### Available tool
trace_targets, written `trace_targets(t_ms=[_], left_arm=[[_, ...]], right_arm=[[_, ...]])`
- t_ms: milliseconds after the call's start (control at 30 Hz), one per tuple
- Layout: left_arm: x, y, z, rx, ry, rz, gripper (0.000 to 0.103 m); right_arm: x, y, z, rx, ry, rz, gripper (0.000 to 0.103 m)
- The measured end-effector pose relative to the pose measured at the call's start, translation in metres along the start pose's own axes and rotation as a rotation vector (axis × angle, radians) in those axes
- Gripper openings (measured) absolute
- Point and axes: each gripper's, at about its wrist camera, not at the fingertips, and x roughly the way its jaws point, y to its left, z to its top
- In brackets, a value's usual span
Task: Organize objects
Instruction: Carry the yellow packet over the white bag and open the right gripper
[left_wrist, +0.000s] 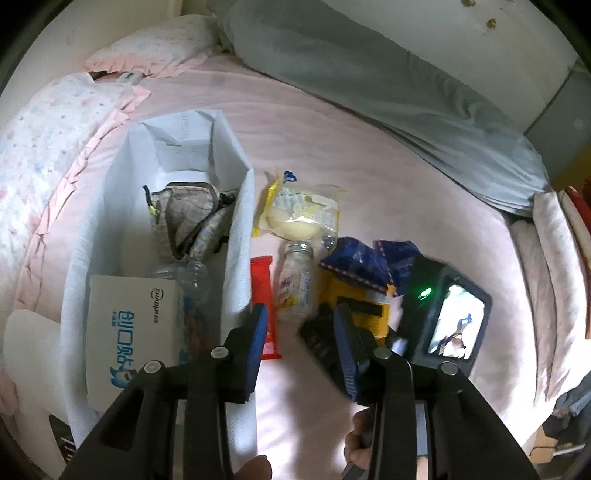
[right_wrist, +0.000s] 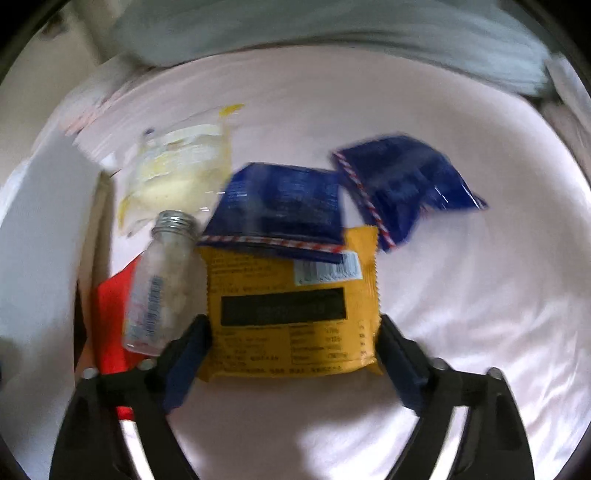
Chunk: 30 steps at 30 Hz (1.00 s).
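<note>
Right gripper (right_wrist: 291, 343) has its jaws wide around the orange packet (right_wrist: 291, 295) on the bed (right_wrist: 461, 295); left gripper (left_wrist: 301, 325) jaws part-open, empty, near the white box (left_wrist: 242, 221).

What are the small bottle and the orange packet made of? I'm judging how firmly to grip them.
Small bottle: clear, glossy body, glass or hard plastic, unclear which, with a silvery threaded neck. Orange packet: thin printed plastic film by its look, with crimped, serrated edges.

Both grippers, left (left_wrist: 301, 321) & right (right_wrist: 293, 345), had black plastic arms w/ round silver screws at pivots & dark-blue ribbed pads (left_wrist: 258, 332) on fingers.
</note>
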Motion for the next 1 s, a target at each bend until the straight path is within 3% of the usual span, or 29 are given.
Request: trace_targets(t_ms=[100,200,300,400,500,667,800,1000], left_arm=[[0.003,0.0,0.0,0.011,-0.003,-0.016,0.037],[0.001,0.003,0.0,0.002,-0.014,-0.023,0.037],[0.0,0.007,-0.002,-0.013,-0.017,-0.023,0.037],[-0.006,0.009,-0.005,-0.013,-0.028,-0.025,0.037],[-0.013,0.013,-0.007,-0.014,-0.049,-0.036,0.037],[-0.025,0.031,-0.007,-0.056,-0.107,-0.032,0.038],[-0.03,0.051,-0.003,-0.108,-0.134,-0.038,0.041],[-0.019,0.071,0.003,-0.141,-0.125,-0.014,0.041]], right_arm=[[-0.009,-0.025,0.004,0.148,0.033,0.063,0.072],[-0.028,-0.056,0.001,0.325,0.054,0.217,0.072],[-0.054,-0.068,0.0,0.411,0.005,0.343,0.072],[-0.083,-0.064,0.001,0.444,-0.102,0.473,0.072],[-0.103,-0.035,0.007,0.391,-0.199,0.611,0.072],[-0.107,0.007,0.011,0.275,-0.19,0.8,0.072],[-0.09,0.049,0.023,0.195,-0.155,0.85,0.072],[-0.078,0.067,0.013,0.139,-0.081,0.827,0.073]])
